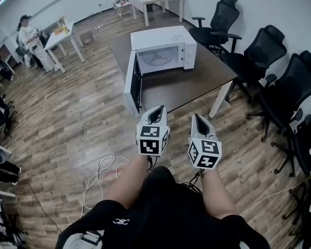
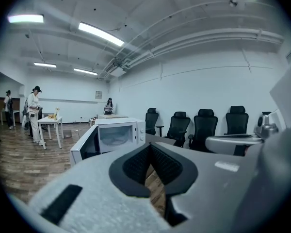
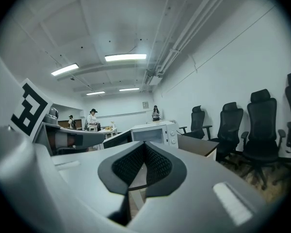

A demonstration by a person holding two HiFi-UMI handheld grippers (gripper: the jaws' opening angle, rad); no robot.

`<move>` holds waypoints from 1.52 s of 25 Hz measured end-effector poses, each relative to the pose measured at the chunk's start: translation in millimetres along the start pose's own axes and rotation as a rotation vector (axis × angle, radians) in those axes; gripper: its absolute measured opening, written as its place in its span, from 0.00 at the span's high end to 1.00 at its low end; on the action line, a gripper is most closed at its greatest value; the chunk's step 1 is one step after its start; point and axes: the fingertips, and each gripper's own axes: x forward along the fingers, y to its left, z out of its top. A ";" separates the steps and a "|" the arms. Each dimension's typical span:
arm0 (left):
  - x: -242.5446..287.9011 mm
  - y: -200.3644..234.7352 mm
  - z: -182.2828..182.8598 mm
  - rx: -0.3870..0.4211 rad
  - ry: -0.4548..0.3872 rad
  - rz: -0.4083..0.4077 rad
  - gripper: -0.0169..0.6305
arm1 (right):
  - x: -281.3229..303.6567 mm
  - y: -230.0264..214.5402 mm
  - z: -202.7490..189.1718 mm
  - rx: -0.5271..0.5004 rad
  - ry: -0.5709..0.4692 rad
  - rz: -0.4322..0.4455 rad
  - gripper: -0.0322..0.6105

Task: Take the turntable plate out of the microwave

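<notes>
A white microwave (image 1: 163,48) stands on a brown table (image 1: 197,82) with its door (image 1: 132,84) swung open to the left. Inside the cavity the glass turntable plate (image 1: 156,59) shows faintly; it also appears in the left gripper view (image 2: 114,140). My left gripper (image 1: 156,112) and right gripper (image 1: 198,119) hover side by side in front of the table's near edge, well short of the microwave. Both are shut with nothing between their pads. The microwave (image 3: 154,132) sits straight ahead of the right gripper (image 3: 144,144); the left gripper (image 2: 149,146) points just right of it.
Black office chairs (image 1: 280,87) line the right side of the table. White cables (image 1: 101,173) lie on the wood floor at the lower left. A person (image 1: 31,43) stands by a white table (image 1: 62,35) far back left; another white table (image 1: 155,1) is behind.
</notes>
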 end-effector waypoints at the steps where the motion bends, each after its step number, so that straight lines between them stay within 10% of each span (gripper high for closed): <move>1: 2.0 0.4 -2.8 -0.008 0.005 0.000 0.96 | 1.6 -1.7 -2.8 0.005 0.009 0.002 0.94; 38: 217.0 94.1 39.2 -0.097 0.011 0.032 0.96 | 233.0 -67.0 9.6 0.027 0.118 0.093 0.93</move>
